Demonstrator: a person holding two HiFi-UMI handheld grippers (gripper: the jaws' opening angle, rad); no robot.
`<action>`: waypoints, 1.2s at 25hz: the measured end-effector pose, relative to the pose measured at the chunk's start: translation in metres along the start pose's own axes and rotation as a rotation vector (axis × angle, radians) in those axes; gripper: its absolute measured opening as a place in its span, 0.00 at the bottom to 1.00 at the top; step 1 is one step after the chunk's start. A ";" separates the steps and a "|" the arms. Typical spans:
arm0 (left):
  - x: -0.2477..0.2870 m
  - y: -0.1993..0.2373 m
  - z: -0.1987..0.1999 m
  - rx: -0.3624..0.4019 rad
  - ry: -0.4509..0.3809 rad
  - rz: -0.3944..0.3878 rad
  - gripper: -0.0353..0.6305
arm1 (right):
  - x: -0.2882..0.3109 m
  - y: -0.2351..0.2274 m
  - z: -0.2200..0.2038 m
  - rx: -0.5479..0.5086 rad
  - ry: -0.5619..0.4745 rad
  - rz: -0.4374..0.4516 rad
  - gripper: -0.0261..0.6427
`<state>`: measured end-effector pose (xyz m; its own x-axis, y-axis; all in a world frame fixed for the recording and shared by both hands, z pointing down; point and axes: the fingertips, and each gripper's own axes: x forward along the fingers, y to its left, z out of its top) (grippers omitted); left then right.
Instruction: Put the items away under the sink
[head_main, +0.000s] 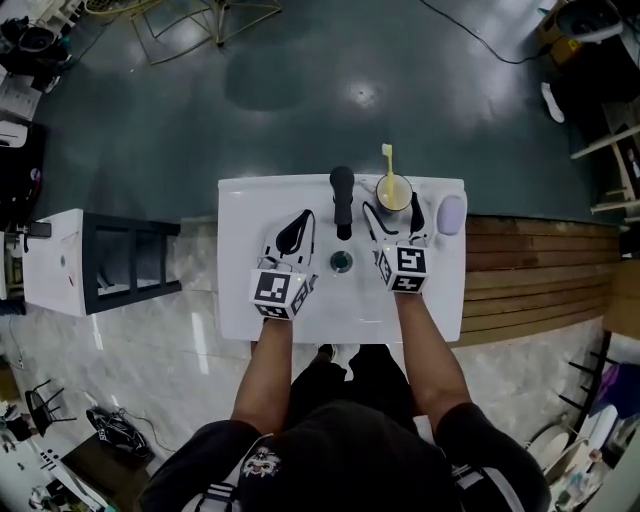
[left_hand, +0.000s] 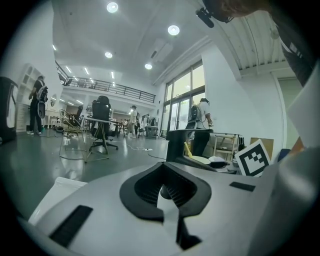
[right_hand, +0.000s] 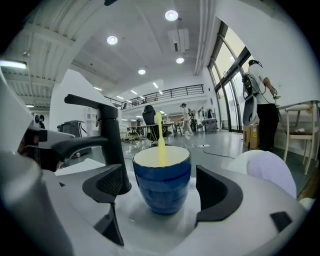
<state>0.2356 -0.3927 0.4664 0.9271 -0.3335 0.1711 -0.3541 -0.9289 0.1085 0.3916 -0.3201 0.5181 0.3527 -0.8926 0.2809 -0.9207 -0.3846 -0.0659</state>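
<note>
A blue cup with a yellow toothbrush in it stands on the white sink top, at the back right next to the black faucet. My right gripper is open, one jaw on each side of the cup and neither pad touching it. A pale lilac rounded item lies right of the cup. My left gripper rests over the sink's left side. In the left gripper view its curved jaws meet at the tips with nothing held.
The drain sits between the two grippers. A white cabinet with a black frame stands left of the sink, and wooden planks lie on the right. Cables, chairs and clutter lie on the dark floor beyond.
</note>
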 end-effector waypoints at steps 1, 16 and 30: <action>0.002 0.002 -0.003 -0.001 0.002 0.005 0.05 | 0.004 0.000 -0.001 -0.002 -0.001 0.000 0.71; 0.010 0.007 -0.024 -0.019 0.035 0.012 0.05 | 0.034 -0.002 0.002 -0.054 -0.004 0.027 0.70; 0.005 0.016 -0.031 -0.028 0.051 0.021 0.05 | 0.034 -0.003 0.001 -0.058 -0.009 0.023 0.67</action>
<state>0.2304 -0.4044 0.4990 0.9121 -0.3439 0.2230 -0.3777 -0.9166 0.1313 0.4066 -0.3498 0.5271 0.3321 -0.9033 0.2717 -0.9368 -0.3495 -0.0170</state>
